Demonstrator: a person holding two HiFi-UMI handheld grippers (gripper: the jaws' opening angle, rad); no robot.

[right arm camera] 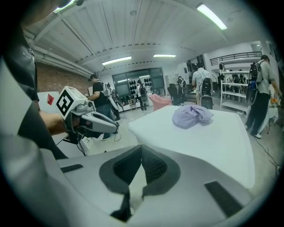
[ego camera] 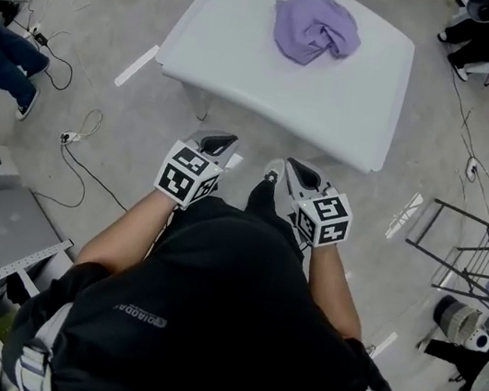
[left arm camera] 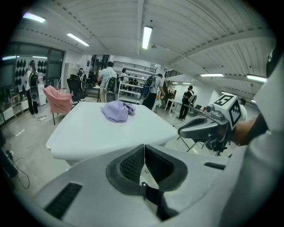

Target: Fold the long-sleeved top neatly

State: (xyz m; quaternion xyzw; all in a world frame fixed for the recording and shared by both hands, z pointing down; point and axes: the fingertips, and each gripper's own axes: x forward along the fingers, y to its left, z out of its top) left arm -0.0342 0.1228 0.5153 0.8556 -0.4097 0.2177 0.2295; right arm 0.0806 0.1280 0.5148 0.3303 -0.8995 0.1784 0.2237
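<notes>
Both grippers are short of the table, neither holding anything. Left gripper (ego camera: 220, 144): jaws closed, ribbed pads meeting at the tips, nothing between them. Right gripper (ego camera: 295, 170): same, jaws together, nothing gripped. They sit side by side in front of the person's torso, near each other but not touching, over the grey floor (ego camera: 117, 18), just short of the near edge of the white table (ego camera: 273, 87). Both point toward the table and tilt downward. The long-sleeved top (ego camera: 316, 27) is lilac and crumpled into a heap on the far half of the table, right of centre in the head view, well apart from both grippers. It is bunched, not spread, and the sleeves can't be picked out. In the left gripper view the top is ahead and left of the jaw line, with the right gripper and its marker cube at the right edge. In the right gripper view the top is ahead and to the right, with the left gripper at the left. Around the table are black cables (ego camera: 78, 128) on the floor at left, a white strip (ego camera: 136, 65) by the table's left corner and a metal folding frame (ego camera: 466, 243) at right. There is a pink chair (left arm camera: 60, 99) beyond the table, with people (left arm camera: 108, 80) standing by shelving in the background
</notes>
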